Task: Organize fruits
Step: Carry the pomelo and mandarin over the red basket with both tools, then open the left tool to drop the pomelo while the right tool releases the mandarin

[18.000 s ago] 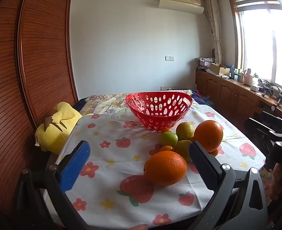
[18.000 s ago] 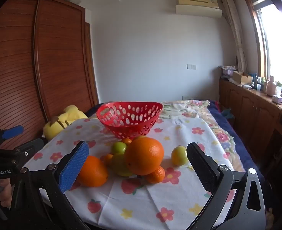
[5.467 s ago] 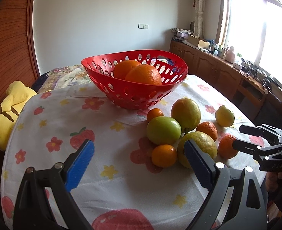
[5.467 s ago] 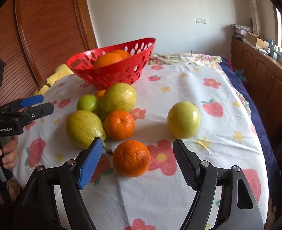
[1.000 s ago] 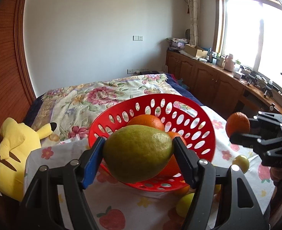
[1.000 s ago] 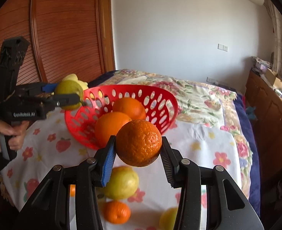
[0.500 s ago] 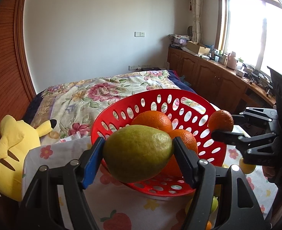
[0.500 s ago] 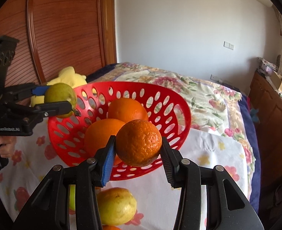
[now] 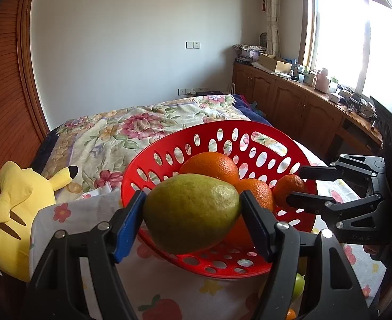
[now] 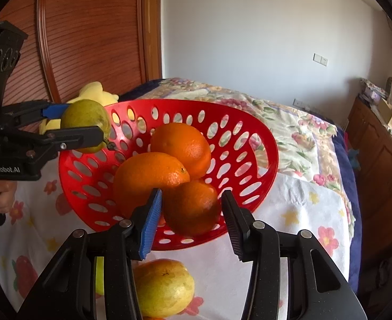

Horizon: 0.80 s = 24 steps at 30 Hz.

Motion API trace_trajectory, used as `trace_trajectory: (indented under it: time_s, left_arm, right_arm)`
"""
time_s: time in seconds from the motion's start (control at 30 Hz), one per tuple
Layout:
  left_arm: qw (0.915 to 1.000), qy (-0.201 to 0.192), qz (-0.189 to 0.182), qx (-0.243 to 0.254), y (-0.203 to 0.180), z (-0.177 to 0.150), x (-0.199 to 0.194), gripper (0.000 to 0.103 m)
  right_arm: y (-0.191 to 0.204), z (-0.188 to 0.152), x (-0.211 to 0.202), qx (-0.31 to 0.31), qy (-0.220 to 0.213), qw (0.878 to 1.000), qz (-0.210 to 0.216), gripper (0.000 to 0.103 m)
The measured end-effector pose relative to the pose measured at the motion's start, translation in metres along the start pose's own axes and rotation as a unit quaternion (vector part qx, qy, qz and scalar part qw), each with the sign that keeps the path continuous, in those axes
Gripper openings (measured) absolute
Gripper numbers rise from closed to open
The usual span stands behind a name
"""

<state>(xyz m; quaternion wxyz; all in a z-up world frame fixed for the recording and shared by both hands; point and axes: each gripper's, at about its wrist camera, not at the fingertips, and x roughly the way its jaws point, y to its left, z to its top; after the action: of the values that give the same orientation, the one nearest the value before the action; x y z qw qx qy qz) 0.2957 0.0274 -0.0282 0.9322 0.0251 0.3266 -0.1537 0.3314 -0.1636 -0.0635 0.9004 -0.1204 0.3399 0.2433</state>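
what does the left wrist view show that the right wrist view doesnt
Only the left wrist view: the window, the counter cluttered under it, and the toy's face.

Only the right wrist view: a yellow fruit on the cloth in front of the basket, and the hand holding the left tool.

Both: the red basket with two big oranges, the green pear gripped in the left tool, and the small orange between the right tool's fingers, which have just been opening.

black plastic left gripper (image 9: 193,210) and right gripper (image 10: 190,208), blue pad, silver screws, white "genrobot.ai" lettering.
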Motion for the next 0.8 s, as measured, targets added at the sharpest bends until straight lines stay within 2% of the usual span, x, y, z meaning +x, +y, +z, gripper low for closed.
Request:
trace_trajectory:
  time_s: [0.5, 0.8]
  left_arm:
    - [0.9993, 0.033, 0.015, -0.009, -0.005, -0.007, 0.015, 0.072]
    - [0.9992, 0.031, 0.025, -0.002, -0.011, -0.006, 0.013, 0.072]
  right_arm:
    - [0.004, -0.013, -0.025, 0.017, -0.029, 0.999, -0.002, 0.054]
    - [0.003, -0.02, -0.031, 0.029, -0.031, 0.999, 0.001, 0.054]
